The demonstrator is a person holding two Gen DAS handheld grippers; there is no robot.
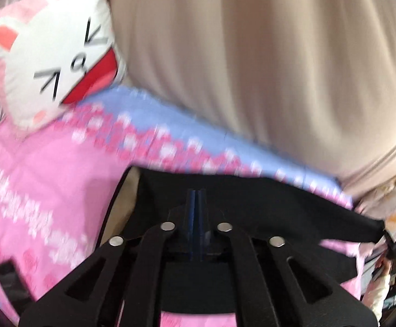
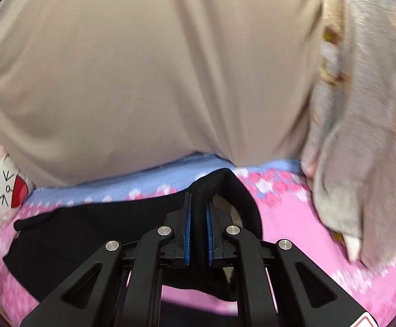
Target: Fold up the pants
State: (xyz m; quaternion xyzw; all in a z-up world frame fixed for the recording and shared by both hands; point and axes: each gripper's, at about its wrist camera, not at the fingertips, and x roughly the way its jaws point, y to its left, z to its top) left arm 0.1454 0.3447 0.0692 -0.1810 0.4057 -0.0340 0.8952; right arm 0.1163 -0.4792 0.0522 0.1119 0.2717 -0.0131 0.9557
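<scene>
The black pants (image 1: 266,207) hang stretched above a pink bedsheet (image 1: 48,185). My left gripper (image 1: 197,193) is shut on the black fabric, its blue pads pressed together. In the right wrist view the pants (image 2: 94,226) run left from my right gripper (image 2: 198,199), which is shut on a thick bunched fold of the black fabric between its blue pads (image 2: 187,234). A lighter inner lining (image 2: 233,215) shows just right of that fold.
A large beige cushion (image 1: 252,54) (image 2: 143,68) rises close behind the pants. A white cat-face pillow (image 1: 53,65) (image 2: 7,190) lies at the left. A grey printed blanket (image 2: 361,136) is heaped at the right. The sheet has a blue band (image 2: 132,179).
</scene>
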